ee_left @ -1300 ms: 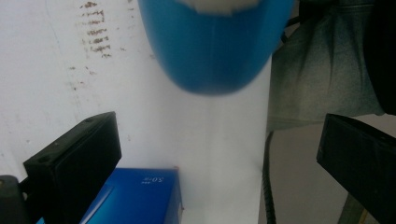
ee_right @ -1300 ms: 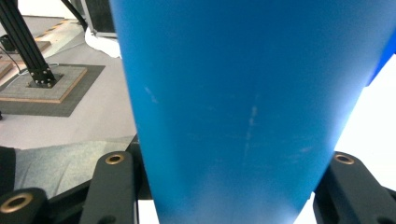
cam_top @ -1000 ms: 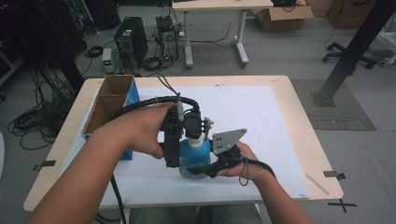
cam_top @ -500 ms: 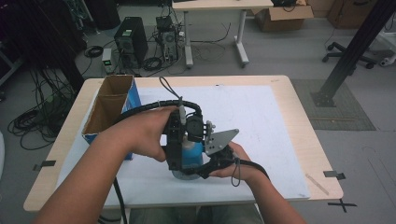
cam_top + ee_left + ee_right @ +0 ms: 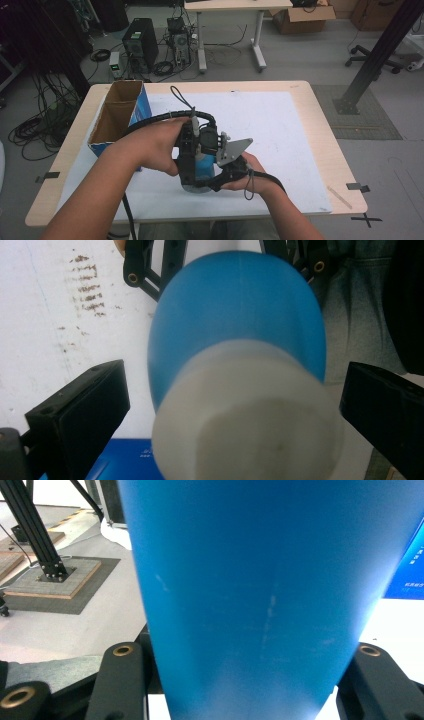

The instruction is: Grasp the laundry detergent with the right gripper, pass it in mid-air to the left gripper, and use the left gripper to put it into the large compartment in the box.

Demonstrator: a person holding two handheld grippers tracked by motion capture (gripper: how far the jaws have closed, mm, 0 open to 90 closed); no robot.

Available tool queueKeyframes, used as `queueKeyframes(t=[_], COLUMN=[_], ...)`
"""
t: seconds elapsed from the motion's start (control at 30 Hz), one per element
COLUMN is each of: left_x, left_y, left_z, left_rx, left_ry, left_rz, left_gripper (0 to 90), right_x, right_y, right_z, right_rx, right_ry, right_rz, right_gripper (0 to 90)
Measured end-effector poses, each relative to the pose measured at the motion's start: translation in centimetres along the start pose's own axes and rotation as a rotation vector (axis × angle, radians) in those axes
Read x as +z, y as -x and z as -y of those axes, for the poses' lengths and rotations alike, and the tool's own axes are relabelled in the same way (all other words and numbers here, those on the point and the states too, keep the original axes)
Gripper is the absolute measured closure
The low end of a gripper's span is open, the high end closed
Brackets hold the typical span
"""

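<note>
Smooth blue plastic bottle [image 5: 240, 305] with a wide matte white cap [image 5: 245, 410] sits low over the white sheet [image 5: 280, 130] near the front of the tabletop [image 5: 320, 100]. Right tool [image 5: 220, 172] is clamped tight on the bottle's blue body. Left tool [image 5: 187, 165] faces the cap end, its flat black pads [image 5: 80, 410] spread wide either side, not touching. An open cardboard box [image 5: 117, 117] with a blue side stands at the left.

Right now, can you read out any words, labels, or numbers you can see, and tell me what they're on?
Nothing can be read.
Blue box: small white print in the right gripper view, too blurred to read.
Same box's corner in the left gripper view: faint print, too small.
Blue bottle: no text shows.
</note>
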State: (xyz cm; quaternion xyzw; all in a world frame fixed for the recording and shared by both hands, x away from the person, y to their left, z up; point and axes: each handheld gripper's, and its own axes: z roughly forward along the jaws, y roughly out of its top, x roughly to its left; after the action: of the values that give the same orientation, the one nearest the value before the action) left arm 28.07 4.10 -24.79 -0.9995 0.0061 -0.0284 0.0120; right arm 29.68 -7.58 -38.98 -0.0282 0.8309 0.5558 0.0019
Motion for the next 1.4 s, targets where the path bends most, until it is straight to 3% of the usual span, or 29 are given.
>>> queueKeyframes(t=[0.73, 1.0, 1.1, 1.4], left_x=[0.50, 0.45, 0.40, 0.25], left_y=[0.14, 0.02, 0.01, 0.08], left_z=[-0.52, -0.29, -0.30, -0.35], left_rx=[-0.013, -0.027, -0.008, -0.003], left_ry=[0.001, 0.000, -0.001, -0.013], left_rz=[-0.002, -0.003, -0.020, -0.005], left_gripper=[0.6, 6.6, 9.1, 16.9], right_x=[0.25, 0.18, 0.24, 0.21], right_y=[-0.19, -0.17, -0.19, -0.19], right_z=[-0.32, -0.45, -0.46, -0.62], right_rx=[-0.012, -0.010, -0.010, -0.014], right_ry=[-0.004, 0.004, 0.001, 0.000], right_rz=[0.003, 0.005, 0.006, 0.010], right_gripper=[44.9, 44.9, 44.9, 44.9])
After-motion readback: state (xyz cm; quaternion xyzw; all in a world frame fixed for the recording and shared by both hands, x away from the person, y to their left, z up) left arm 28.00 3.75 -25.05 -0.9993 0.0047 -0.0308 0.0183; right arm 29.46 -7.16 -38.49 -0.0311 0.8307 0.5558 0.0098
